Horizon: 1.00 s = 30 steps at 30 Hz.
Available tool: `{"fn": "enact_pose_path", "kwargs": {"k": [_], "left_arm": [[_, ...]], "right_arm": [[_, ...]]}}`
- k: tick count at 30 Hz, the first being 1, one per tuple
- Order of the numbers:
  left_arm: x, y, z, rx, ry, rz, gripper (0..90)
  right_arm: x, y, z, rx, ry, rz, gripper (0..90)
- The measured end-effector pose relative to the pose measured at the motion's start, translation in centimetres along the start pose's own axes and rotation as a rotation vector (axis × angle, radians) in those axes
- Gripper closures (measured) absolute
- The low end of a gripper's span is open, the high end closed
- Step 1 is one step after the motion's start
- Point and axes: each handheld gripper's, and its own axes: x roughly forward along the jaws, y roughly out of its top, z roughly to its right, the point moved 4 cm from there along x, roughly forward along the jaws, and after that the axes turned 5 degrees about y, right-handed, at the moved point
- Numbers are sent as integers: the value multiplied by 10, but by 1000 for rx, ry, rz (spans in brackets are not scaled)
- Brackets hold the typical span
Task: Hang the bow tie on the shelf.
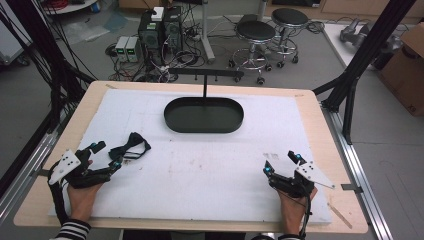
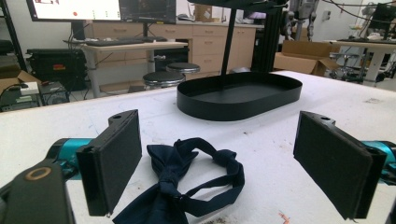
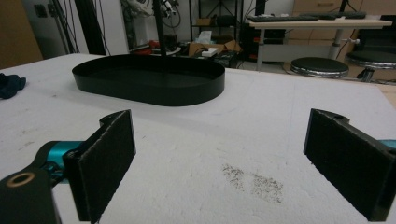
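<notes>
the oval black tray (image 1: 204, 115) sits on the white mat (image 1: 200, 170) that covers the counter (image 1: 320, 115), toward the far middle, with a thin black post (image 1: 204, 86) rising at its far edge.

left of the tray and nearer the person, the left gripper (image 1: 105, 156) rests low over the mat, held by the left hand (image 1: 82, 192) with a striped sleeve (image 1: 72, 231) at the wrist. its jaws stand wide apart and hold nothing. in the left gripper view (image 2: 219, 163) the two padded jaws frame a dark blue bow tie (image 2: 187, 179) that lies flat on the mat between them, touching neither, its strap curled in a loop toward the tray (image 2: 240, 95). in the high view the bow tie (image 1: 131, 146) lies just beside the gripper's tips, well short of the tray's near left corner.

right of the tray and again on the near side, the right gripper (image 1: 281, 162) is held by the right hand (image 1: 295, 205) over bare mat. its jaws are also spread wide and empty. in the right gripper view (image 3: 219, 163) a patch of dark specks (image 3: 254, 182) marks the mat between the jaws, the tray (image 3: 149, 79) lies beyond, and the bow tie (image 3: 10, 85) shows at the far left edge.
</notes>
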Motion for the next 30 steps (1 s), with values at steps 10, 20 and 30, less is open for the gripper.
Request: {"fn": "enact_pose_path", "kwargs": {"k": [10,20,30], "left_arm": [[0,0,0,0,-1,-6,156],[0,0,-1,-4,-3,-4,153],[1,1,-5,-27,-4,-28,147]], "right_arm": [[-2,0,1,12,-5,22,80],[-2,0,1,12,-5,17,80],[-1,0,0,9,-7,16,80]]}}
